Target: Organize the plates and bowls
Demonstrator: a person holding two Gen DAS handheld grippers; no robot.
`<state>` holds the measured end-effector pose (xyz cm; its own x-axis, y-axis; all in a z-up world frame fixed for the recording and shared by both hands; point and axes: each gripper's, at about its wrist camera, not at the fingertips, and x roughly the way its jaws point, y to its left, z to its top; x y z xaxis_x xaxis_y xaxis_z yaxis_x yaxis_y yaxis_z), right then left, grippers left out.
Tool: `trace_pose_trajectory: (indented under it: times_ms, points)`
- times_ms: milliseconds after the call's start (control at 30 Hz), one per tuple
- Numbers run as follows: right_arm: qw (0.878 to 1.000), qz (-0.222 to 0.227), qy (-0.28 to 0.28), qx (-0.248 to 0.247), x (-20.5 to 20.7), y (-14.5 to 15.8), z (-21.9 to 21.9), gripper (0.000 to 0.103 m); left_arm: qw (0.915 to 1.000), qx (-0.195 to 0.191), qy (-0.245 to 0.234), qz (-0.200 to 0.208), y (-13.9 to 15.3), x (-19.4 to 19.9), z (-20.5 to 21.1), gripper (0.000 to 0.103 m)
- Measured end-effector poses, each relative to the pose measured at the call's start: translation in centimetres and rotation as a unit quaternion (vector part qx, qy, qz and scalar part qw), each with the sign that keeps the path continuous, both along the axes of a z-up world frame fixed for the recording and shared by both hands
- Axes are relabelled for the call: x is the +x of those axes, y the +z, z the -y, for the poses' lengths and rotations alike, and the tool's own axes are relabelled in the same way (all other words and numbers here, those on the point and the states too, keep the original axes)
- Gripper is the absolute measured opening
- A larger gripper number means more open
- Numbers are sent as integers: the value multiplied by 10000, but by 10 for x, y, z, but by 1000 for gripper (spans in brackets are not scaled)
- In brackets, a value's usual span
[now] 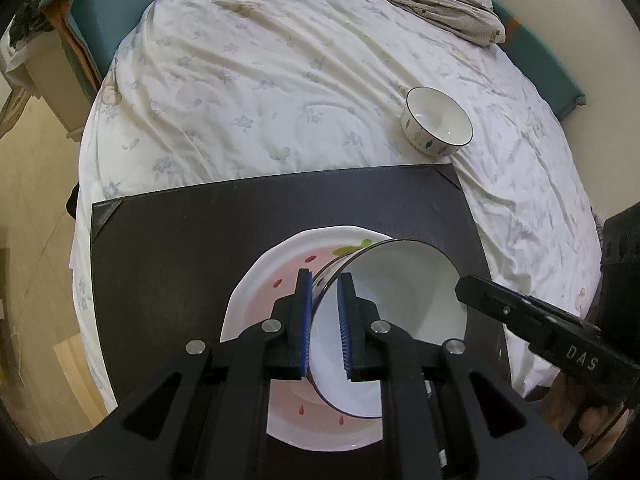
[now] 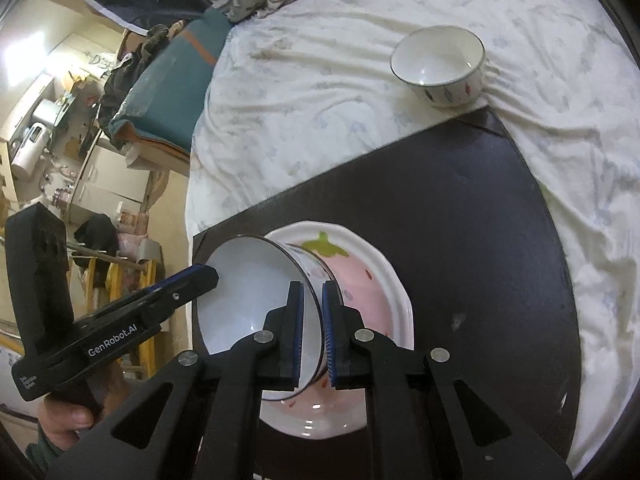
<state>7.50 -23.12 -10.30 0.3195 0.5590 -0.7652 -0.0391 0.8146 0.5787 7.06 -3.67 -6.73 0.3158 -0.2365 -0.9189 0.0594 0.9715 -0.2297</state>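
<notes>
Much of the pink strawberry-patterned plate (image 1: 256, 292) is hidden behind both grippers and the tilted white ceramic bowl with a dark rim (image 1: 404, 292), which sits over the plate on a dark board (image 1: 200, 232). The left gripper (image 1: 325, 322) and right gripper (image 2: 312, 330) each pinch the bowl's rim between blue pads. A second leaf-patterned bowl (image 1: 438, 120) stands on the bedsheet (image 1: 280, 80) beyond the board's far corner.

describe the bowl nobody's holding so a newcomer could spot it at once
Start from the black board lying on the white floral bedsheet. Just past its far right corner stands a white bowl, upright on the sheet. Unlike the tilted bowl clamped over the pink plate, nothing touches it.
</notes>
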Motion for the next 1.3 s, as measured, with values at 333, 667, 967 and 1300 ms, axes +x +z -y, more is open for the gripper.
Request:
trace_pose_trajectory:
  times_ms: [333,667,967,1300]
  points:
    - [9995,-26,-159,286,10,-6,6,13,9998,16,62,-185,-13,10,4,12]
    - [9989,-245,-234,325,17,-15,9,14,9993,-30,135,-334,-22,15,4,13]
    - [9988,-174,-266,375,14,-11,11,14,9992,-200,169,-295,-17,11,-3,13]
    - [9994,185,43,306,23,1,-6,14,9984,-460,279,151,4,10,-13,13]
